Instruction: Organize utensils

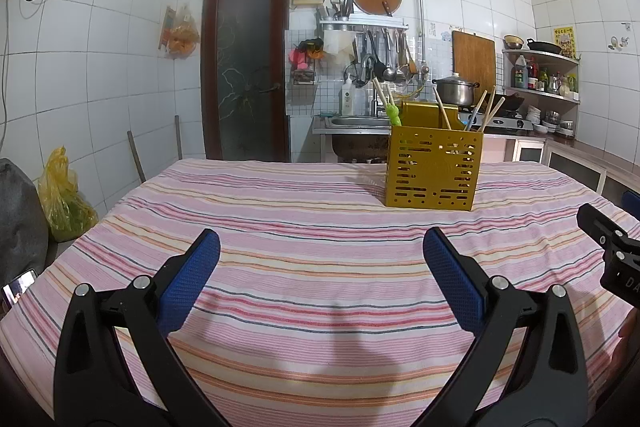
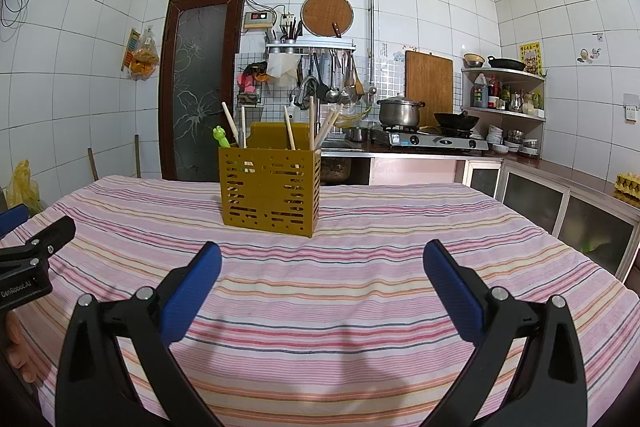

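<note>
A striped cloth [image 1: 320,227] covers the surface, and one yellow slotted holder [image 1: 432,169] stands upright on it toward the far side, right of centre in the left view and left of centre in the right view. Nothing lies on the cloth between either claw and the holder.

In the holder stand pale wooden chopsticks [image 2: 289,131], about six sticks, leaning in several directions, and one green frog-topped utensil [image 2: 221,136] at its left corner. A darker thin handle shows among the sticks, too small to identify.

The left claw [image 1: 321,247] is spread wide with nothing between its blue pads [image 1: 188,283], hovering low over the near cloth. The right claw [image 2: 322,259] is likewise wide and empty. Each claw's black body shows at the edge of the other's view, so the two sit side by side, apart.

Behind the surface: a dark door [image 1: 246,65], a sink [image 1: 352,123], one wall rack of hanging ladles [image 2: 332,75], one steel pot [image 2: 398,111] and one wok [image 2: 456,121] on a two-burner stove, a cutting board against the tiles, and two corner shelves with bottles. A yellow bag [image 1: 64,195] sits by the left wall.
</note>
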Tool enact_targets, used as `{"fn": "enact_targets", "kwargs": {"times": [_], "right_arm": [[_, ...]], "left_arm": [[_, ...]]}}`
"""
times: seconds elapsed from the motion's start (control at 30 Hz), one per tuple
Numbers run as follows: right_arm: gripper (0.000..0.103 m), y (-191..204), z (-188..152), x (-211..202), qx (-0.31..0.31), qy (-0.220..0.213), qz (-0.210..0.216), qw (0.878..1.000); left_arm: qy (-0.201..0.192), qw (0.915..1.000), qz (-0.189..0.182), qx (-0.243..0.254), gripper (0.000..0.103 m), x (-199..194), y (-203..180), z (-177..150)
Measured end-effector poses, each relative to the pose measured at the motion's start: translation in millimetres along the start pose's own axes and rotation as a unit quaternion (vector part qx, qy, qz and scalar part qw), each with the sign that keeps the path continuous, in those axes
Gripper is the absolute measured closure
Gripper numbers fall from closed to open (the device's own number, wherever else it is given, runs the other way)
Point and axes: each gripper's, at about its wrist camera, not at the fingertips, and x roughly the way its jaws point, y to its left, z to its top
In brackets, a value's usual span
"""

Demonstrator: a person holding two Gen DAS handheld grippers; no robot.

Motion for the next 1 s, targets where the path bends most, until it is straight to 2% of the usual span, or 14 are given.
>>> {"fn": "enact_targets", "kwargs": {"times": [1.0], "right_arm": [[0.004,-0.7,-0.2,-0.3,0.0,0.0,0.0,1.0]], "left_arm": [[0.002,1.0,-0.004,0.0,0.005,1.4,0.2,0.3]]}}
